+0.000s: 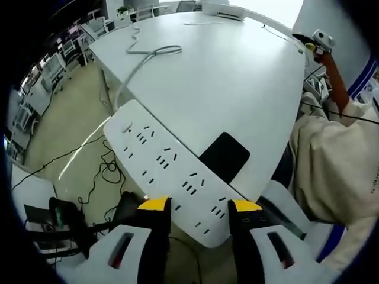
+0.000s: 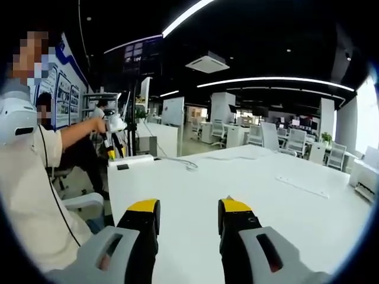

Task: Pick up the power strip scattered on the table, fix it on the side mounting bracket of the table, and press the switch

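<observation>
In the left gripper view, the long white plastic power strip (image 1: 169, 171) was seen lying along the edge of the white surface (image 1: 225, 77), beside a flat black rectangular pad (image 1: 224, 157), its grey cable (image 1: 142, 59) trailing across the top. The left hand-held gripper (image 1: 192, 205) was held with jaws apart over the strip's near end, nothing clasped. The mounting step was judged in hand; locating the switch would be needed next. The right hand-held gripper (image 2: 183, 207) was held open and empty.
</observation>
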`<state>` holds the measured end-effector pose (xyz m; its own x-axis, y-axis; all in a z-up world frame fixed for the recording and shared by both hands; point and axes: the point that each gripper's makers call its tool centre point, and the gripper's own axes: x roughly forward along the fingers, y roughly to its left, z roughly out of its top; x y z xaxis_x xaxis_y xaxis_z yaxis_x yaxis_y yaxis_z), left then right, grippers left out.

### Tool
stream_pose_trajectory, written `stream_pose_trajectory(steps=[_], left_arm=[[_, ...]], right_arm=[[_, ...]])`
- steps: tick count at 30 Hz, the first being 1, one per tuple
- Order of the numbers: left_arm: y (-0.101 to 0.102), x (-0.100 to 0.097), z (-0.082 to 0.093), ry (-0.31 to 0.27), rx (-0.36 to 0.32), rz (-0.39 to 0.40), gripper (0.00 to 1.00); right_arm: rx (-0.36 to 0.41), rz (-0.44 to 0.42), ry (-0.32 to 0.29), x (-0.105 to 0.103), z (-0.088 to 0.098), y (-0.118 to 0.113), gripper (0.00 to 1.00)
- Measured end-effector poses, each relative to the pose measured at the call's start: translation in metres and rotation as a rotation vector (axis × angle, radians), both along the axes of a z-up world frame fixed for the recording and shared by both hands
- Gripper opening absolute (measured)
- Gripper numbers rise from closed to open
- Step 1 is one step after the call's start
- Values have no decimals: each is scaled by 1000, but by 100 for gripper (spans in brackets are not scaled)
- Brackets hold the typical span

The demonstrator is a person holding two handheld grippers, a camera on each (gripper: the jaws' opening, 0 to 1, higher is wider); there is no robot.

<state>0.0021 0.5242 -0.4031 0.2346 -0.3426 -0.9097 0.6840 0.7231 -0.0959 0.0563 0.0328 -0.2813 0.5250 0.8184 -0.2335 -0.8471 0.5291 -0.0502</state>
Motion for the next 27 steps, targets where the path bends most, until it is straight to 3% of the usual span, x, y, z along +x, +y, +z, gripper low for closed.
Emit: stream_pose_trajectory(steps=[16, 27], left_arm=[[-1, -1, 0, -16, -13, -8, 43], [0, 0, 0, -4, 0, -17, 43]], right_arm=[[-62, 42, 15, 6, 18, 25, 19], [-23, 106, 43, 4, 36, 49, 8]])
